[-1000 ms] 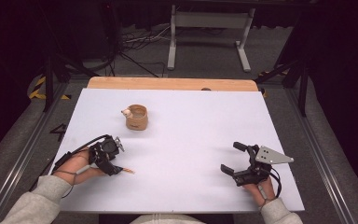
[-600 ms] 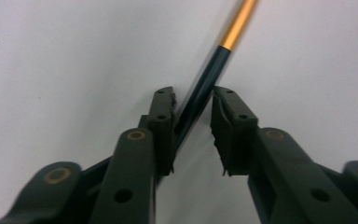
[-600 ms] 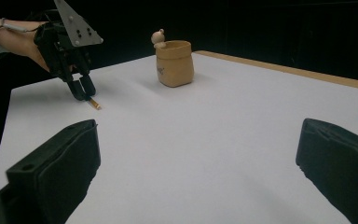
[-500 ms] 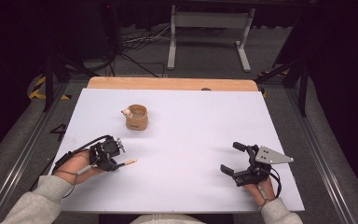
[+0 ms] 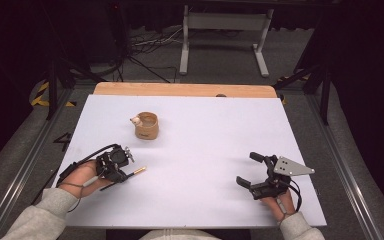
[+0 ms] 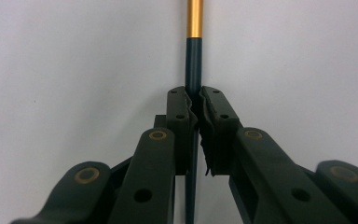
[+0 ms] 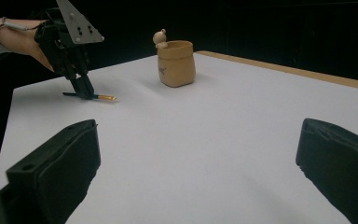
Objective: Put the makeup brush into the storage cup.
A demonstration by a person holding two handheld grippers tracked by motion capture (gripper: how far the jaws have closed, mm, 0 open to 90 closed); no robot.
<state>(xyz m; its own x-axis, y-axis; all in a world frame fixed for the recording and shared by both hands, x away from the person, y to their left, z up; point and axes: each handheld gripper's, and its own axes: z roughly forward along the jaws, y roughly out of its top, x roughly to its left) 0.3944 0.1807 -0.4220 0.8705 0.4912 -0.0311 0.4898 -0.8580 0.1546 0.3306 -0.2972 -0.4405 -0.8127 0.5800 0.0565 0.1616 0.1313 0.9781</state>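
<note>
A thin pen [image 5: 139,171] with a dark shaft and a gold end lies low on the white table [image 5: 205,130] at the near left. My left gripper [image 5: 124,175] is shut on its dark shaft. In the left gripper view the pads [image 6: 179,112] pinch the pen [image 6: 194,56], whose gold end points away. My right gripper [image 5: 248,168] rests at the near right, open, with nothing between its jaws. The right gripper view looks past its own wide-apart jaws to the left gripper [image 7: 85,91] and the pen [image 7: 103,97].
A small tan pot [image 5: 147,126] with a little figure on its rim stands at the middle left of the table; the right gripper view shows the pot [image 7: 176,63] too. A wooden strip [image 5: 185,90] runs along the far edge. A metal stand [image 5: 222,40] is on the floor beyond.
The left jaws have closed on the pen, and its gold end has swung slightly away from the person. The right gripper has stayed still and open.
</note>
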